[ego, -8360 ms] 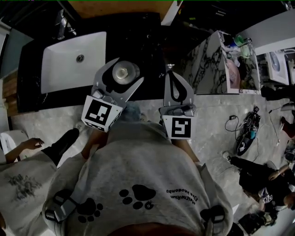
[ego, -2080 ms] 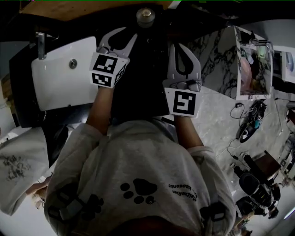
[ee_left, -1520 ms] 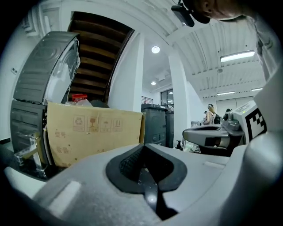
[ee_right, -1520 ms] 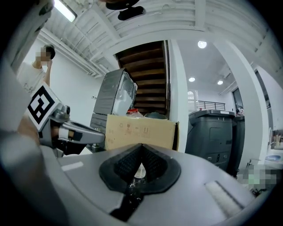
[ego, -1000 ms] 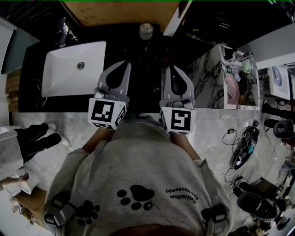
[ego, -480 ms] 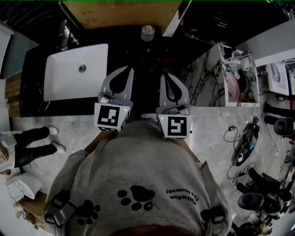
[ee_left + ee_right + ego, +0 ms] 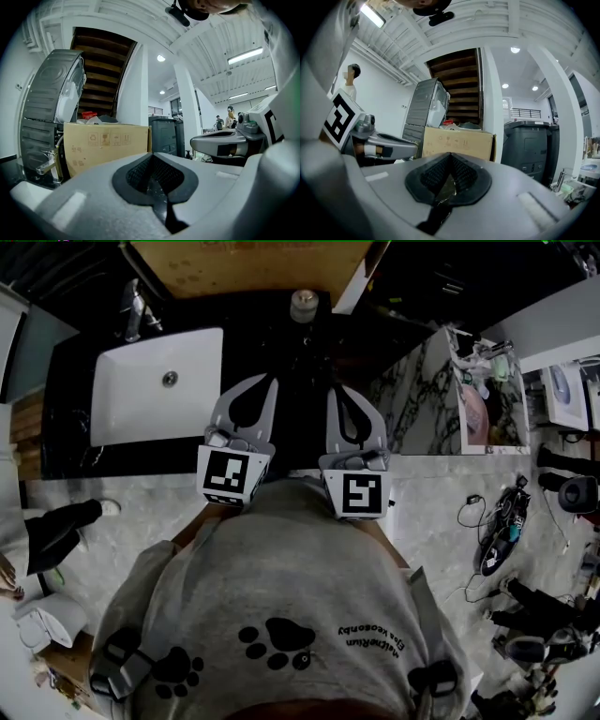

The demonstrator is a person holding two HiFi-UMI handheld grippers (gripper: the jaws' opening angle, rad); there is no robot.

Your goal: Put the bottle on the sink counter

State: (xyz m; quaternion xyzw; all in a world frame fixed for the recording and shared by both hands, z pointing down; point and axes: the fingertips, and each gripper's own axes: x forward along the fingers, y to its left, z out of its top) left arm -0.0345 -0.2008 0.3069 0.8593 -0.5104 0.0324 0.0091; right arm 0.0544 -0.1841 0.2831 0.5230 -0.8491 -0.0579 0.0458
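The bottle [image 7: 302,304], seen from above as a round pale cap, stands on the black sink counter [image 7: 281,343] near its back edge, right of the white basin [image 7: 141,390]. My left gripper [image 7: 270,382] and right gripper [image 7: 336,391] are side by side over the counter's front, well short of the bottle. Both are shut with nothing between the pads. In the left gripper view the left gripper [image 7: 150,158] has its jaws together, and the right gripper [image 7: 450,155] looks the same in its own view. The bottle appears in neither gripper view.
A faucet [image 7: 137,308] stands behind the basin. A cardboard box [image 7: 106,143] sits at the counter's back, and a marble partition [image 7: 422,381] rises on the right. A person's legs [image 7: 58,527] are at the left; cables [image 7: 495,542] lie on the floor at the right.
Both grippers have stayed shut and drawn slightly closer together near my body. The bottle has not moved. The person at the left has shifted further left.
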